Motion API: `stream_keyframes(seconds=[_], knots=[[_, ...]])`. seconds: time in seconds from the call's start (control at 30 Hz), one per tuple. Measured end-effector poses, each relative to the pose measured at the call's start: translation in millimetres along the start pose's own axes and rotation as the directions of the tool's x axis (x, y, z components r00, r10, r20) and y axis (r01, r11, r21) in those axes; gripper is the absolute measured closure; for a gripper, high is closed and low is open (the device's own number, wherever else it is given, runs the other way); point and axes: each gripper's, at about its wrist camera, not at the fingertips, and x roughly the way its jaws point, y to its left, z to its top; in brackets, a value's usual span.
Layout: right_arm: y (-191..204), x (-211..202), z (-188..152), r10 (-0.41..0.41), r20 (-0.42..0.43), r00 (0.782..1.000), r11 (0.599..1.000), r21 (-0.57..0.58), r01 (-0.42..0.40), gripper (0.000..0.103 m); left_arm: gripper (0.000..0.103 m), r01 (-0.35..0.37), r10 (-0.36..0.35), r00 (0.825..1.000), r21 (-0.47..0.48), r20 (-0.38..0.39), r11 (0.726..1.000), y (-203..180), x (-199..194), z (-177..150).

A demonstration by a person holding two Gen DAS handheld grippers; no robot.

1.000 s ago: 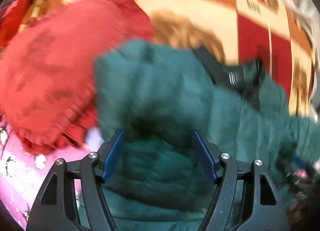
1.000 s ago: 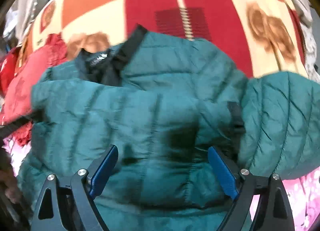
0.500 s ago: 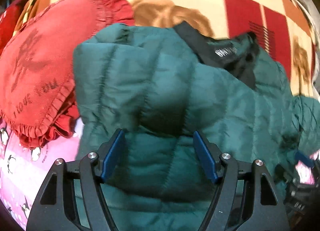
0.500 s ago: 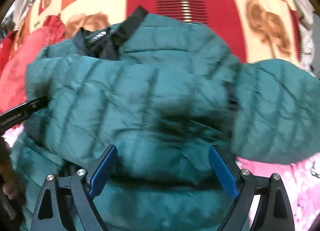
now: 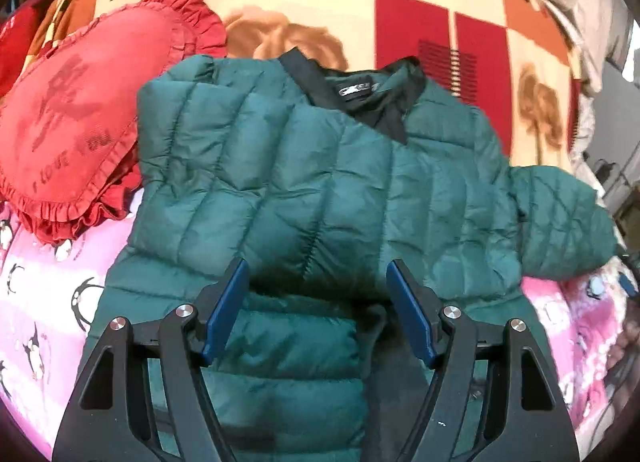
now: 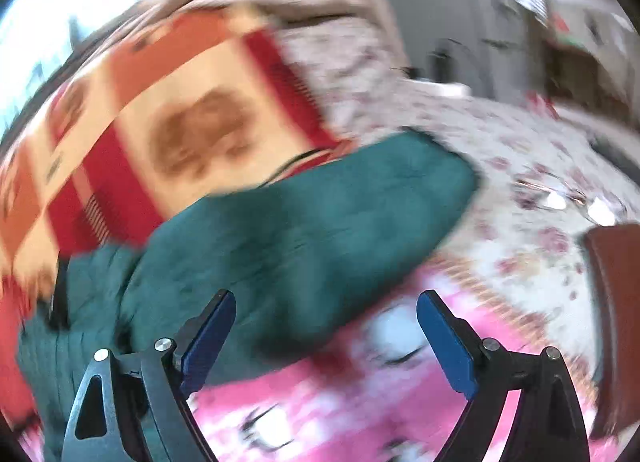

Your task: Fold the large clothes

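Note:
A dark green quilted puffer jacket (image 5: 320,190) with a black collar (image 5: 372,98) lies front up on the bed. One sleeve is folded across its chest; the other sleeve (image 5: 560,218) sticks out to the right. My left gripper (image 5: 318,294) is open and empty, just above the jacket's lower front. In the blurred right wrist view my right gripper (image 6: 326,318) is open and empty, over the outstretched green sleeve (image 6: 312,222) and the pink sheet.
A red heart-shaped frilled cushion (image 5: 80,118) lies against the jacket's left side. An orange, red and cream checked blanket (image 5: 360,2) covers the bed behind. A pink penguin-print sheet (image 5: 40,294) lies in front. A floral cover (image 6: 500,150) and a brown object (image 6: 616,302) are at the right.
The left gripper has pulled back from the jacket, showing more of it. The right gripper has swung right, from over the jacket's body to the outstretched sleeve. Both stayed open.

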Motion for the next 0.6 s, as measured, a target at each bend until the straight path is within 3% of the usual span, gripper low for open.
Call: stream_keyframes(seconds=[0.1,0.2,0.23,0.3,0.37,0.5,0.6], knots=[[-41.3,18.9,21.9,0.042,-0.022,0.999,0.996,0.082,-0.040,0.013,0.032,0.005,-0.006,1.000,-0.045,-0.022,0.999,7.8,6.6,3.0],[-84.3,43.9,31.8,0.145,-0.055,0.988,0.966,0.222,-0.130,0.015,0.032,-0.002,0.000,1.000,-0.058,-0.026,0.998,12.0,10.1,7.1],[-97.8,48.5,33.6,0.185,-0.015,0.983,0.943,0.283,-0.173,0.023,0.032,-0.003,0.002,1.000,-0.058,-0.025,0.998,12.8,10.4,8.4],[-99.7,54.6,35.5,0.239,0.037,0.970,0.919,0.314,-0.238,0.023,0.032,-0.003,0.001,1.000,-0.058,-0.024,0.998,14.0,11.1,9.5],[-93.5,69.9,44.9,0.294,0.028,0.955,0.903,0.319,-0.287,0.023,0.032,-0.006,0.004,1.000,-0.057,-0.025,0.998,14.1,11.7,10.2],[-82.5,93.7,56.2,0.331,-0.003,0.944,0.890,0.334,-0.311,0.023,0.032,-0.002,0.000,0.999,-0.052,-0.035,0.999,13.8,14.6,11.5],[-80.1,101.5,63.7,0.273,0.023,0.962,0.899,0.351,-0.263,0.026,0.032,-0.012,0.010,0.999,-0.053,-0.033,0.999,14.5,15.1,12.1]])
